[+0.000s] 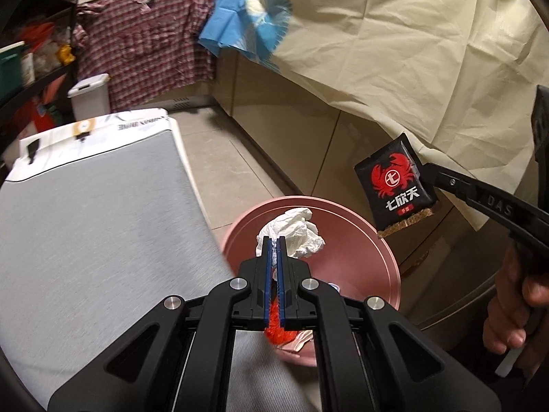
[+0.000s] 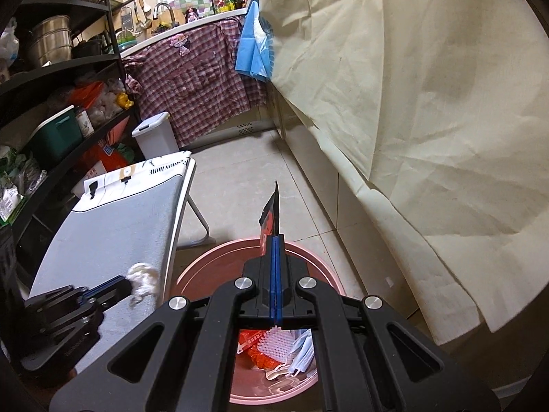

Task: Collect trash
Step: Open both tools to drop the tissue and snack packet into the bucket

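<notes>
Above the pink bin (image 1: pixel 384 257), left gripper (image 1: pixel 273 243) jaws clamped on crumpled tissue (image 1: pixel 295 233), right gripper (image 2: pixel 277 240) jaws on black packet (image 1: pixel 398 185).

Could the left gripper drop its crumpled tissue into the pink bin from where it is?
Probably yes. The left gripper holds the crumpled tissue right over the open pink bin, with nothing between them. The right gripper, holding a black packet, is off to the side.

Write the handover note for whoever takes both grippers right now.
Left gripper: shut on a crumpled white tissue, above the pink bin.
Right gripper: shut on a black snack packet, also over the bin.
Done: red wrapper, face mask and other scraps already lie inside.
Left: release both pieces into the bin.
</notes>
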Demonstrator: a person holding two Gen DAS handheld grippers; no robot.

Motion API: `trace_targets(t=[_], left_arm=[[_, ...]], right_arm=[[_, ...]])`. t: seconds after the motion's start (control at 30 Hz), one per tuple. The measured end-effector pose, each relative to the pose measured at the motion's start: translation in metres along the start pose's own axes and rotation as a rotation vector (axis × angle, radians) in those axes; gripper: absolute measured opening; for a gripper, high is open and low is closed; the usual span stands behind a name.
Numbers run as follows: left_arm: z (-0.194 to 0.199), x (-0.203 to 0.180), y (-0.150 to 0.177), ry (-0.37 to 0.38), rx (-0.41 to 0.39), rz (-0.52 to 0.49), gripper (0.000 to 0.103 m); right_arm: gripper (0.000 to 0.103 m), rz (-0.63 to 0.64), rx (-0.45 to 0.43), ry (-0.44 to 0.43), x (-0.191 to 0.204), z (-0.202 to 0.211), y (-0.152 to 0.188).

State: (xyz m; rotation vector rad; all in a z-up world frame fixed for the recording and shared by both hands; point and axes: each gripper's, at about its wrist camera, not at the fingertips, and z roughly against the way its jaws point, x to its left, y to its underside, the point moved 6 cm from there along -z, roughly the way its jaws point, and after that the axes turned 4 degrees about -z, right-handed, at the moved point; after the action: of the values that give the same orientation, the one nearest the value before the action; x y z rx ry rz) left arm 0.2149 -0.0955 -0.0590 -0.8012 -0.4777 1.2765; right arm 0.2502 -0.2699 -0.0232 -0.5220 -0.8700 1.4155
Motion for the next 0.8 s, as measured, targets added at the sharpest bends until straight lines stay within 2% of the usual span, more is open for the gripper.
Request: trace_targets(t=[0.1,0.17,0.2,0.27,0.3,0.33,0.37,0.4,0.57,0.63,0.8], left_arm=[[-0.016,-0.003,-0.007,0.011,0.014,-0.010,0.003],[-0.027,-0.005,-0.013,0.048,0.028,-0.005,0.003],[-0.031,-0.006,-0.016,0.064,0.035,-0.002,0.004],[-0.039,-0.005,-0.020,0.069,0.048,-0.001,0.015],[-0.040,-0.004,-0.021,0.069,0.045,-0.002,0.019],[-0.039,-0.002,-0.022,0.067,0.036,0.000,0.029],[-0.038,0.000,-0.023,0.063,0.026,0.005,0.032],[-0.037,0.002,-0.022,0.062,0.021,0.012,0.032],[-0.031,0.010,-0.012,0.058,0.028,0.023,0.032],[-0.023,0.014,-0.006,0.052,0.029,0.023,0.033],[0.012,0.024,0.003,0.016,0.004,0.040,0.052]], right_arm=[[0.000,-0.004,0.008,-0.004,0.000,-0.005,0.000],[0.001,-0.001,0.024,0.001,0.000,-0.011,0.002],[0.005,0.004,0.032,0.010,0.000,-0.013,0.003],[0.006,0.010,0.040,0.038,-0.001,-0.018,0.004],[0.016,0.003,0.044,0.042,-0.003,-0.020,0.004],[0.030,-0.003,0.043,0.041,-0.003,-0.020,0.004],[0.036,-0.006,0.035,0.048,-0.004,-0.020,0.004],[0.039,-0.007,0.031,0.054,-0.005,-0.020,0.004],[0.041,-0.011,0.036,0.061,-0.007,-0.023,0.005],[0.047,-0.006,0.025,0.065,-0.006,-0.021,0.005],[0.064,-0.002,-0.019,0.054,0.000,-0.005,0.004]])
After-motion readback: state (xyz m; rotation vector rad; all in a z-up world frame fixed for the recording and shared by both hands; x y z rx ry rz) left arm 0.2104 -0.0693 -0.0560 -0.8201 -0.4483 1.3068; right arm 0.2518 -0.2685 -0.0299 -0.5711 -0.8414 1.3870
